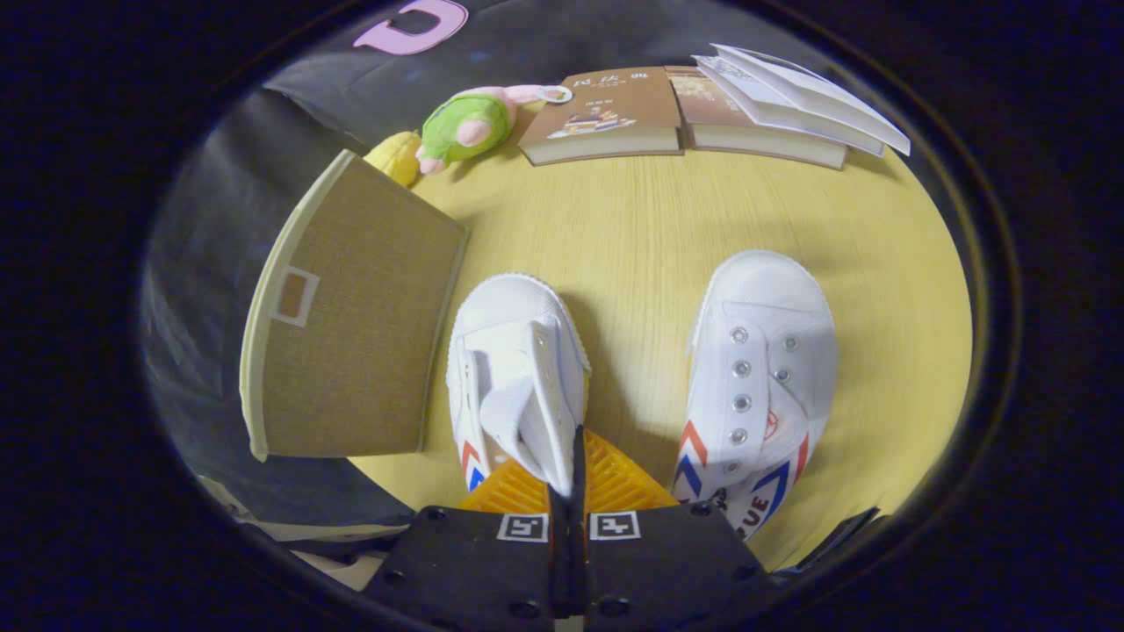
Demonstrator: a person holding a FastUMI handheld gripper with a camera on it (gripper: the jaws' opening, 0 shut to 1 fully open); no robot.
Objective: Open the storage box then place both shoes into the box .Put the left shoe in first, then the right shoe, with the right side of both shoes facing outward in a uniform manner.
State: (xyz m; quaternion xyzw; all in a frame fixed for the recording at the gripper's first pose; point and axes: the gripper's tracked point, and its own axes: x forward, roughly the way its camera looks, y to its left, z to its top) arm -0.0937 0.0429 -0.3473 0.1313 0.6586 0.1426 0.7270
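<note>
Two white canvas shoes lie on the yellow wooden table [667, 228], toes pointing to twelve o'clock, and the storage box [351, 325] stands at about ten o'clock from the fingers with its brown lid or flap raised, so the box looks already opened. Going from there toward three o'clock: just beside the flap is the left shoe [514, 369], then, apart from it, the right shoe [760, 377] with its eyelets and striped side showing. Beyond them at twelve o'clock lie a green and pink plush toy [465, 123], a closed book [606, 114] and a second book [790, 101] with its pages lifted. The gripper [571, 474] has its fingers drawn together on the upright tongue or side wall of the left shoe — the cloth runs straight down into the narrow gap between the pads, so I judge it clamped on that shoe, which fits the order the task asks for. To do this step well, the hold should stay firm on the thin cloth, since a shoe hung by its tongue will likely swing and tip; a slow lift and a turn toward ten o'clock would bring it over the box, with the right side turned outward before it is set down. As for pose, the gripper looks down steeply on the table from the heel end — nearly from above.
</note>
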